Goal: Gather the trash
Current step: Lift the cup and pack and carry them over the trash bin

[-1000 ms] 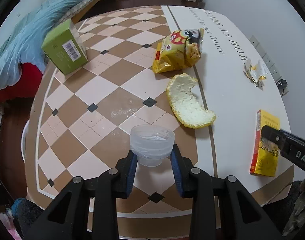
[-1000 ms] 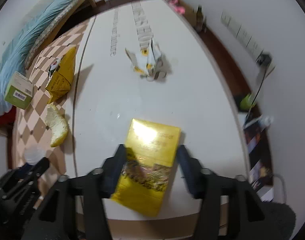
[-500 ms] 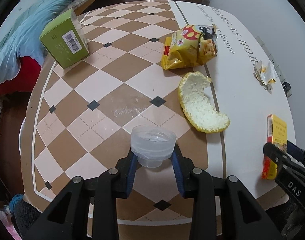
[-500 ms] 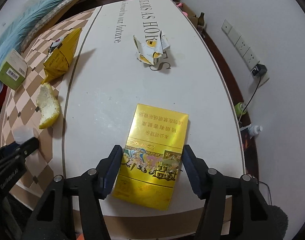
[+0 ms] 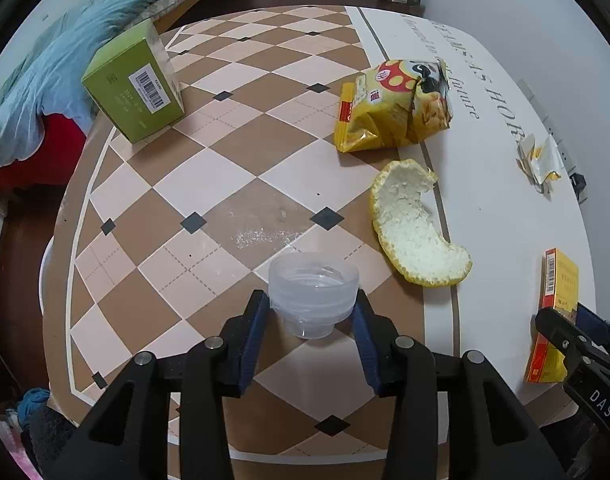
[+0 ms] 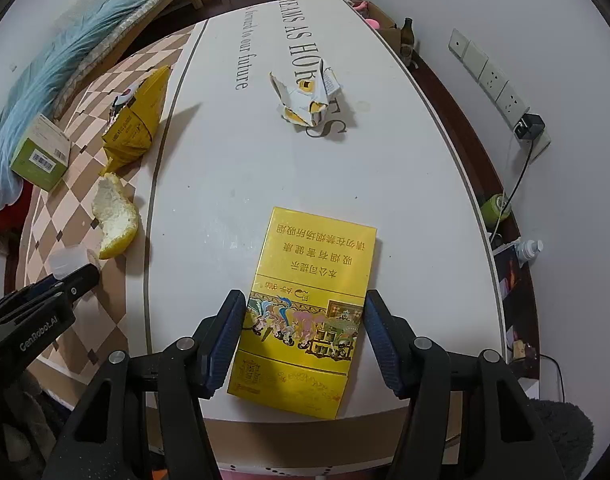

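A clear plastic cup sits between the blue pads of my left gripper, which is shut on it just above the checkered part of the table. My right gripper is open and straddles the near half of a flat yellow carton lying on the white part near the table's front edge. Its left pad is almost at the carton's side, and a small gap shows on the right. Further out lie a large citrus peel, a yellow snack bag and a crumpled white-and-yellow wrapper.
A green box stands at the far left of the table. A bed with a blue cover lies beyond it. On the right are wall sockets with a plugged charger and floor clutter along the wall.
The right gripper has steadied over the yellow carton and its fingers have drawn slightly closer to its sides. The left gripper keeps hold of the cup and has shifted a little over the table.
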Demonstrator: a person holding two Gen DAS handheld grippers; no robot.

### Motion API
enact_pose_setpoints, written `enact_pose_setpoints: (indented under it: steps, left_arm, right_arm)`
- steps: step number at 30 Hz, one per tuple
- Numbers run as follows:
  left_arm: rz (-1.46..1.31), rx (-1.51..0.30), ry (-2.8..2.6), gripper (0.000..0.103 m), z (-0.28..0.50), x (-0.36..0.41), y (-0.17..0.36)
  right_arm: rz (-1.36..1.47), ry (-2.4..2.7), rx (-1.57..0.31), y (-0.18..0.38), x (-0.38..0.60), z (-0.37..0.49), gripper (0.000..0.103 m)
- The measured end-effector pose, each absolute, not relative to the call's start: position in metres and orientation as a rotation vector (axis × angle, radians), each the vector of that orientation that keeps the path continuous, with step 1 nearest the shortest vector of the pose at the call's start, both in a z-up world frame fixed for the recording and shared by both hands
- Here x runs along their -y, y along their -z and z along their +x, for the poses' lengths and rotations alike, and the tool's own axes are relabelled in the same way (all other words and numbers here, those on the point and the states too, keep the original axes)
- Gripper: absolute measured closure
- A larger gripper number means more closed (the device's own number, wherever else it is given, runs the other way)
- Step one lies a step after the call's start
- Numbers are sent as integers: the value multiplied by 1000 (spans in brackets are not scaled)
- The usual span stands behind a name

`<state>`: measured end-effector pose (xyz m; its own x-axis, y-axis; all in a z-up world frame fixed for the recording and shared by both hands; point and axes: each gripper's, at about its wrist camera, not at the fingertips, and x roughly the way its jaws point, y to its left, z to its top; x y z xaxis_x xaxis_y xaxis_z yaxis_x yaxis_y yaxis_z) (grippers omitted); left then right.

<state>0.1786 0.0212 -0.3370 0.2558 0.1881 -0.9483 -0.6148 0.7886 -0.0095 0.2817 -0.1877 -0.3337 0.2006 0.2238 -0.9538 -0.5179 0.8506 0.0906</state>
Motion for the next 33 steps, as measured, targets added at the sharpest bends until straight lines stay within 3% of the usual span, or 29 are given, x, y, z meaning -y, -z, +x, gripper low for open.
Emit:
enact_pose_setpoints:
  steps: [11, 20, 33]
  left_arm:
    - [-355, -1138, -581, 67, 172, -11, 321]
    - [-307, -995, -615, 67, 153, -15, 260]
    - [-352, -834, -767, 67, 56, -113, 170]
  right_arm:
    - [-245, -542, -1237, 321, 191, 280, 41]
    - [-221, -627, -1137, 278, 175, 270, 41]
    - [-243, -952, -963, 186, 45, 208, 42]
